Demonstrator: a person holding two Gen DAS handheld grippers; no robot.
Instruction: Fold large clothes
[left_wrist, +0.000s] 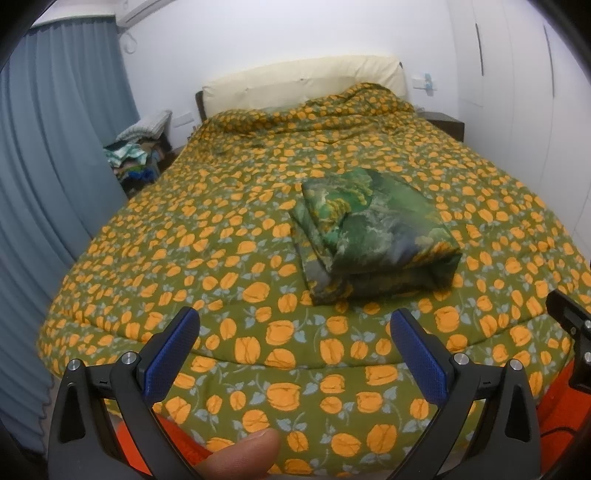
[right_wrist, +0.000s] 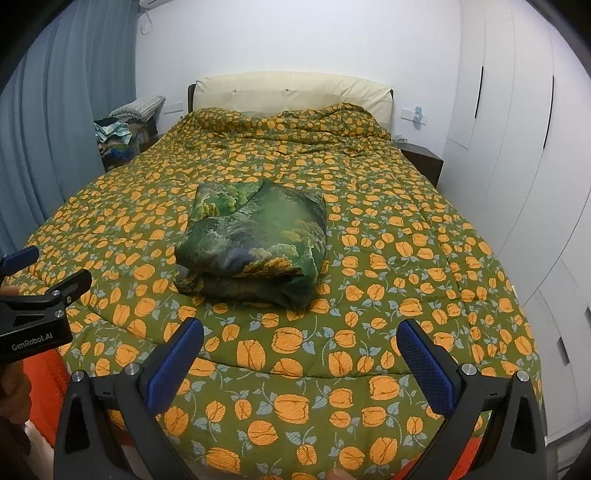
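Note:
A green, landscape-printed garment (left_wrist: 373, 236) (right_wrist: 255, 247) lies folded into a thick square bundle on the bed, a little in from its foot edge. My left gripper (left_wrist: 295, 325) is held above the foot of the bed, open, nothing between its blue pads (left_wrist: 170, 358); the bundle lies ahead and slightly right of it. My right gripper (right_wrist: 301, 334) is open too and holds nothing, with the bundle ahead and slightly left. The left gripper's body (right_wrist: 40, 310) shows at the left edge of the right wrist view.
The bed is covered by an olive quilt (left_wrist: 207, 236) (right_wrist: 424, 266) with orange flowers, rumpled near the cream headboard (right_wrist: 291, 92). Blue curtains (left_wrist: 48, 166) hang on the left, white wardrobe doors (right_wrist: 517, 147) on the right. A cluttered nightstand (left_wrist: 140, 155) stands at the back left. A thumb (left_wrist: 240, 458) shows at the bottom.

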